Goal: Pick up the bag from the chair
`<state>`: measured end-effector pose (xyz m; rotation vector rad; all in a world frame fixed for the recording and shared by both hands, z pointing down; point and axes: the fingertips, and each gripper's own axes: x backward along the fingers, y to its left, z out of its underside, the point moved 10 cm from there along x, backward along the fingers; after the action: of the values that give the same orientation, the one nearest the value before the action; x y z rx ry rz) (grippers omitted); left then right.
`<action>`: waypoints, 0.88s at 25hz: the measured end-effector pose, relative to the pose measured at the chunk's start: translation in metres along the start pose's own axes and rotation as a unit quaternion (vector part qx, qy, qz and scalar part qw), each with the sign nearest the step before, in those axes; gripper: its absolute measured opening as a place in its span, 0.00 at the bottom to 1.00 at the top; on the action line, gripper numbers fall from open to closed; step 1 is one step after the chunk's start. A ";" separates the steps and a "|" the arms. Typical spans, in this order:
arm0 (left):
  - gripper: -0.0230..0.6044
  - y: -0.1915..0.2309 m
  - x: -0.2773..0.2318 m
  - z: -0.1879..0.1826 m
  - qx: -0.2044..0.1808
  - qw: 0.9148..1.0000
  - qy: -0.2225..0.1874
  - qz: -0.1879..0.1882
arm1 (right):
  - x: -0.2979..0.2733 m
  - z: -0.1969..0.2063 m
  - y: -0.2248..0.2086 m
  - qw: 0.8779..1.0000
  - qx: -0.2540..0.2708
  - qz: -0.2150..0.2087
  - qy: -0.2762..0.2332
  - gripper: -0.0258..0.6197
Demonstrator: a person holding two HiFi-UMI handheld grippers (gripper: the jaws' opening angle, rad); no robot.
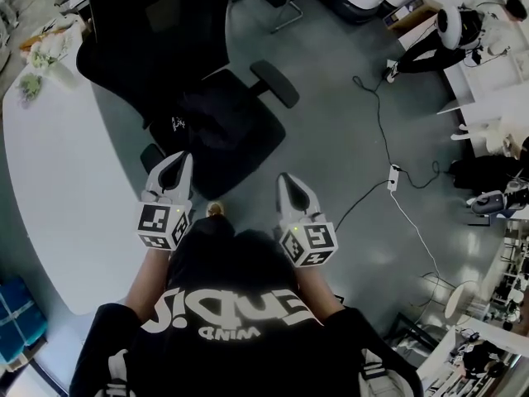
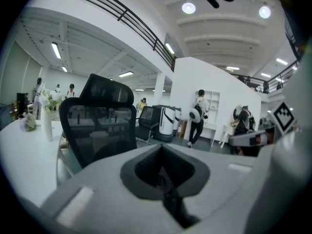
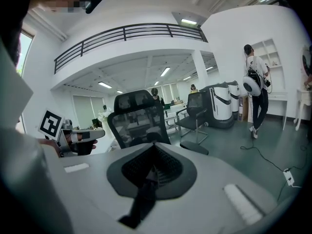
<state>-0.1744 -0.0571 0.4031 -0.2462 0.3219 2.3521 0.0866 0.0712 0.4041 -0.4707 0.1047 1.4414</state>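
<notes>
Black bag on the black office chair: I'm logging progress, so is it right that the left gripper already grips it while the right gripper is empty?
No. In the head view the black bag lies untouched on the seat of the black office chair; the left gripper, jaws together, holds nothing. The right gripper is empty, as you said.

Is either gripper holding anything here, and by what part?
Nothing held: left gripper and right gripper are shut, empty; the bag lies on the chair.
</notes>
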 end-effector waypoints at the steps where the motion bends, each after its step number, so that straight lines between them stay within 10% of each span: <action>1: 0.04 0.002 -0.003 0.001 0.001 1.000 0.001 0.001 | -0.004 0.000 -0.002 1.000 -0.001 0.002 0.000 0.04; 12: 0.04 -0.013 -0.020 -0.001 0.006 1.000 0.011 -0.004 | -0.011 -0.006 -0.024 1.000 -0.008 -0.015 -0.004 0.04; 22: 0.04 -0.026 -0.035 -0.005 0.008 1.000 0.009 -0.016 | -0.030 -0.020 -0.038 0.999 -0.008 -0.051 -0.006 0.50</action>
<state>-0.1312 -0.0637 0.4036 -0.2632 0.3436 2.3168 0.1236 0.0339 0.4058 -0.4741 0.0578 1.3449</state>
